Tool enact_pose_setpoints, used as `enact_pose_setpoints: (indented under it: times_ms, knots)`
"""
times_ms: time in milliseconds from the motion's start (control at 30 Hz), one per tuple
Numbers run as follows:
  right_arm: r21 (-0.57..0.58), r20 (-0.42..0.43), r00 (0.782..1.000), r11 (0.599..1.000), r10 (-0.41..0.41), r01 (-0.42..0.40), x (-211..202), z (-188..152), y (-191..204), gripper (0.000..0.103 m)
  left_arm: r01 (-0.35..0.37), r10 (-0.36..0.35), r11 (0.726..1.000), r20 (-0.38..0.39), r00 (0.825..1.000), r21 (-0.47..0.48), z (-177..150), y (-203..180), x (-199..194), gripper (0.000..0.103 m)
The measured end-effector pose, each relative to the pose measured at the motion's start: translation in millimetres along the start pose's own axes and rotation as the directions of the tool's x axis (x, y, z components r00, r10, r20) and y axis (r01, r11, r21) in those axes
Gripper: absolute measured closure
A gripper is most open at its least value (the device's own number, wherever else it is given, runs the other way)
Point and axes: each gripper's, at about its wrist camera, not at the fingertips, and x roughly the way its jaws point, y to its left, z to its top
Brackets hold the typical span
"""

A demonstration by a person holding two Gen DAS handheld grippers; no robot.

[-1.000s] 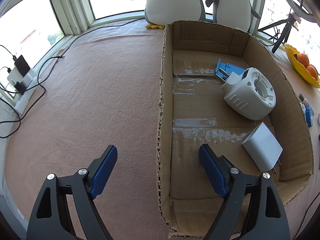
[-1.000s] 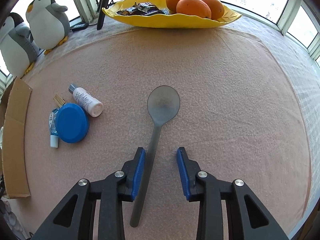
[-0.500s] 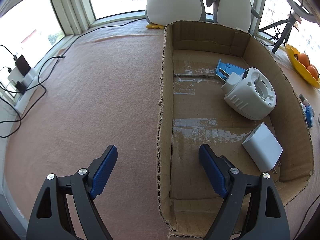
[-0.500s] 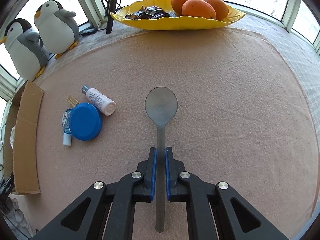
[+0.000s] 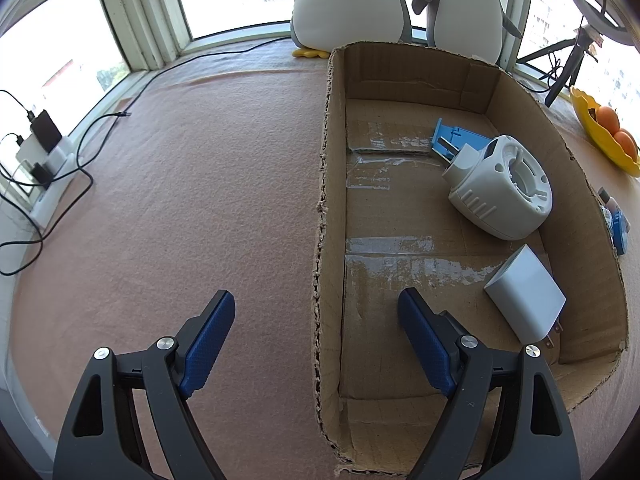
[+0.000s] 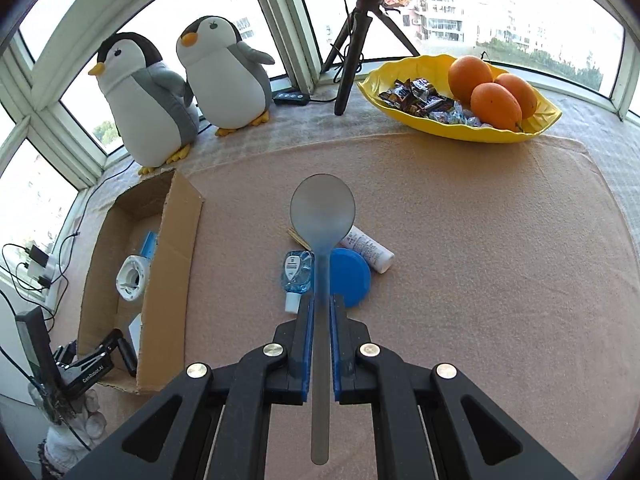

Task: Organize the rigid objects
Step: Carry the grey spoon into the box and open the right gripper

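Right wrist view shows your right tool (image 6: 319,312) clamped on the grey spoon (image 6: 322,216), lifted above the desk (image 6: 480,260). Carry it left into the cardboard box (image 6: 168,264); your left tool (image 5: 316,340) waits wide, empty, over that box's wall.

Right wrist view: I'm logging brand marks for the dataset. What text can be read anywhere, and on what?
"GenRobot.AI": white letters on the left gripper arm by the cardboard box.
White bottle: print too small to read.
Clear blue bottle: label blurred.
Candy wrappers in the yellow bowl: unreadable.
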Motion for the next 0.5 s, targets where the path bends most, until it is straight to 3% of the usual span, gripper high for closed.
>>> enact_pose_setpoints:
  times_ms: [333,500]
  knots:
    - [-0.147,-0.021,0.981,0.970,0.192,-0.193,0.4,16.2,109.7,0.096,0.001,-0.001,1.000,0.000,1.000,-0.002,0.1,0.3,-0.7,0.018]
    - [-0.232,-0.061,0.968,0.940,0.243,-0.251,12.5,12.4,162.8,0.096,0.001,-0.001,1.000,0.001,1.000,-0.002,0.4,0.4,-0.8,0.018]
